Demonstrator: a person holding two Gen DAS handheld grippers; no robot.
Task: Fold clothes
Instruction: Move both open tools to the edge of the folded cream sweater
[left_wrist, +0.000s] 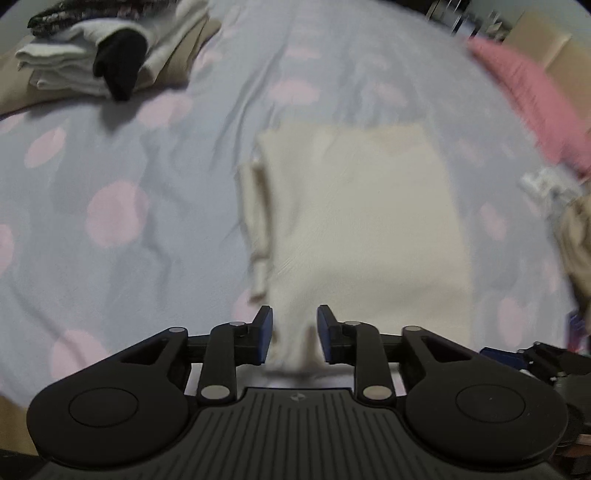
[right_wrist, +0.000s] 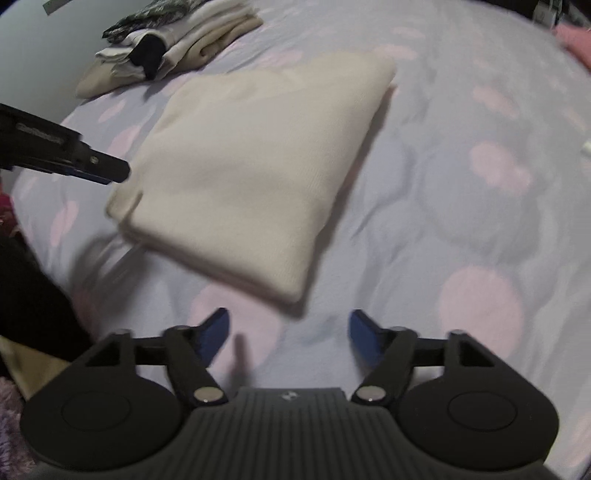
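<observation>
Jaws first: your right gripper (right_wrist: 289, 334) stands wide apart over bare sheet (right_wrist: 461, 206), holding nothing. Your left gripper (left_wrist: 294, 334) is part-open, a fold of the cream garment (left_wrist: 365, 221) bunched between its pads (left_wrist: 265, 332) — whether they pinch it you cannot tell through the blur.

Beyond the fingers the garment lies on the bed as a neat folded rectangle, a narrow strip poking out along one edge. That looks like a finished fold being let go. Your next move probably calls for a fresh two-handed grip to carry it to the stack (right_wrist: 177, 44) of folded clothes at the far corner, well apart.

Containers — none show.
</observation>
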